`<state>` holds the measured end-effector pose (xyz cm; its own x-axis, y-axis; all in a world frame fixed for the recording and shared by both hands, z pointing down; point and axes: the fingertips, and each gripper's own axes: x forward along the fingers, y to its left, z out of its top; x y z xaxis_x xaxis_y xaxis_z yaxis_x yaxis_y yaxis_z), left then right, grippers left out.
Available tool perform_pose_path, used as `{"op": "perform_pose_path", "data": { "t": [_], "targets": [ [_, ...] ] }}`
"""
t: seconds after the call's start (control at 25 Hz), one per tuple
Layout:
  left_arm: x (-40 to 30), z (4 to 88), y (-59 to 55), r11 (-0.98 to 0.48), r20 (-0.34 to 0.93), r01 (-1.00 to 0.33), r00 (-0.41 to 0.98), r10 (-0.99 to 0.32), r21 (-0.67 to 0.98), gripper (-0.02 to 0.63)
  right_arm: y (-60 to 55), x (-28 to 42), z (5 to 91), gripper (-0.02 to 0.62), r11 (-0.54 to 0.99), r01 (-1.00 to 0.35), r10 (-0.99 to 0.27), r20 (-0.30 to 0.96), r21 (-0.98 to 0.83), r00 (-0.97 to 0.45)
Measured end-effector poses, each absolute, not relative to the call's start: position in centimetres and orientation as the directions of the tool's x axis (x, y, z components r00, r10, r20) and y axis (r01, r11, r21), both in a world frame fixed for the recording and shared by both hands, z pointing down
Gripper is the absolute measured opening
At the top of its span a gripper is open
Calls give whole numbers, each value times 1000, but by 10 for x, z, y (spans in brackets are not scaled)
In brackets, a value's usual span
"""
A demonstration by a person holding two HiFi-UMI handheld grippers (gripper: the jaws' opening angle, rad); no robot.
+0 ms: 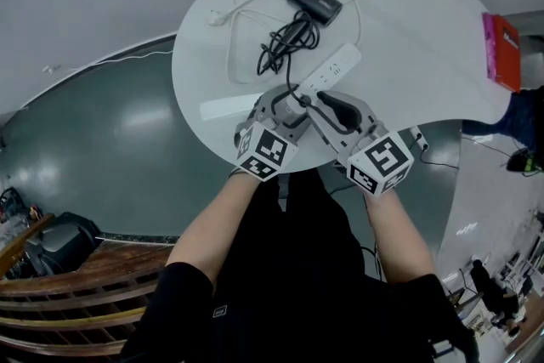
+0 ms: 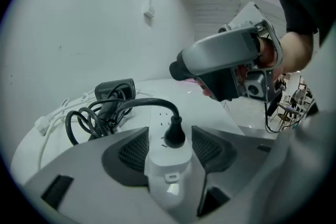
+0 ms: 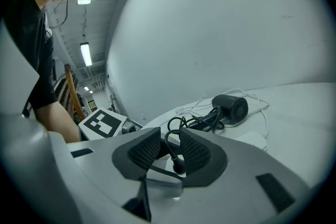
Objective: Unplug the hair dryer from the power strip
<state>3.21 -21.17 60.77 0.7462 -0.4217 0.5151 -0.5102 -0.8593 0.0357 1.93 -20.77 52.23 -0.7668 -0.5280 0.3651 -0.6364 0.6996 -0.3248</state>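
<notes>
Two pairs of jaws stand apart. The left gripper (image 2: 170,132) straddles the power strip (image 2: 167,168) on the bench (image 1: 408,55), and the right gripper (image 3: 170,140) brackets the hair dryer's plug (image 3: 178,165), which is seated in the strip. Next, probably clamp both and pull the plug straight out.

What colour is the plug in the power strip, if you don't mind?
Black. The plug shows best in the left gripper view, against the white power strip.

Soft, even indoor light; sharp focus; heavy fisheye warping and black vignetted corners.
</notes>
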Motion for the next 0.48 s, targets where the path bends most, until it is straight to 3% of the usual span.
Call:
{"op": "perform_pose_path", "data": {
  "t": [0.48],
  "targets": [
    [34, 616, -214, -860, 543, -510, 721, -431, -5, 261, -208, 7, 563, 104, 732, -613, -466, 437, -298, -770]
  ]
}}
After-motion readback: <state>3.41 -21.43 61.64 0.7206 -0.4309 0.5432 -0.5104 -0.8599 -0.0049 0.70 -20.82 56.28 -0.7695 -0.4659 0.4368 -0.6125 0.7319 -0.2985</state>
